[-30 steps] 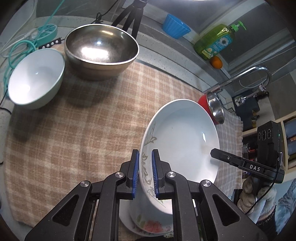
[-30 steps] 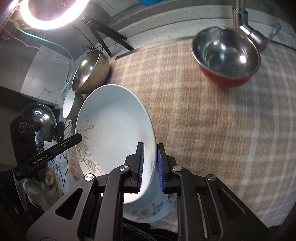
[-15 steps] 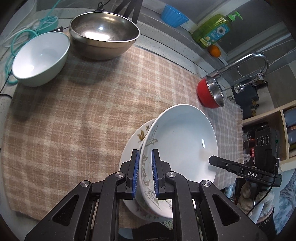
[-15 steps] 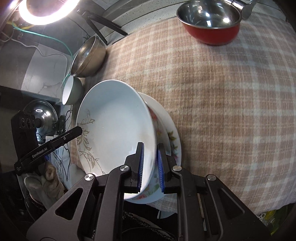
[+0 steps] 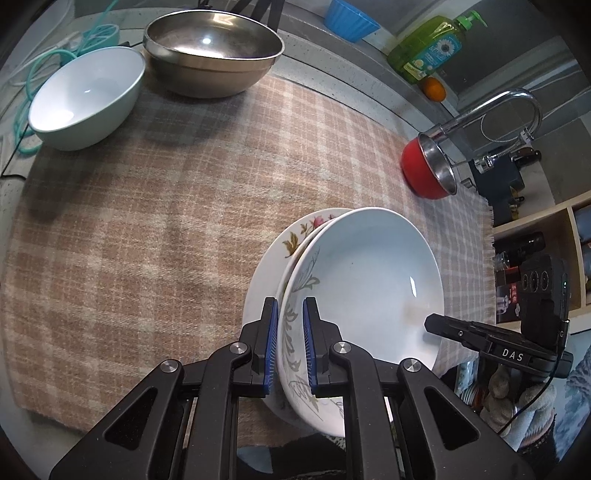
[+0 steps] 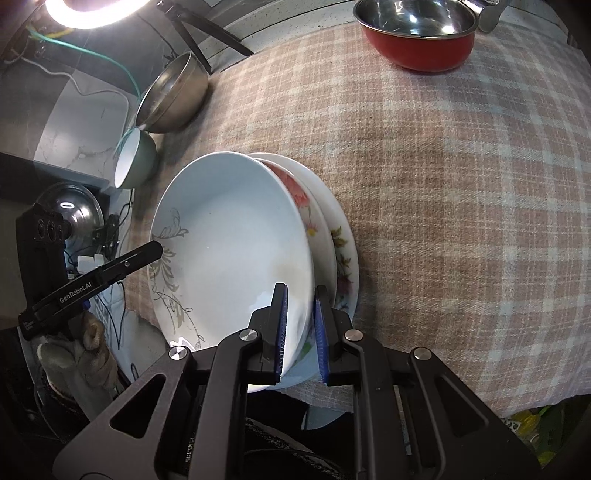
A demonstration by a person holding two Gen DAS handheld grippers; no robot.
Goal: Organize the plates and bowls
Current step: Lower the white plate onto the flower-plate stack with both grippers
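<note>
A white deep plate with a grey leaf pattern (image 5: 365, 288) (image 6: 236, 251) is held by both grippers at opposite rims. My left gripper (image 5: 290, 347) is shut on its near left rim. My right gripper (image 6: 300, 332) is shut on its near right rim. The plate rests tilted on a floral plate (image 5: 291, 240) (image 6: 332, 236) that lies on the checked cloth (image 5: 147, 221) (image 6: 443, 184) near its front edge.
A white bowl (image 5: 85, 96) (image 6: 133, 162) and a large steel bowl (image 5: 210, 55) (image 6: 173, 96) stand at the back left. A red steel-lined bowl (image 5: 424, 170) (image 6: 417, 37) sits by the faucet (image 5: 495, 107). A soap bottle (image 5: 428, 48), an orange and a blue cup (image 5: 351, 22) line the back ledge.
Both grippers have lowered the leaf-pattern plate down onto the floral plate. The cameras have drawn back, so more of the cloth shows.
</note>
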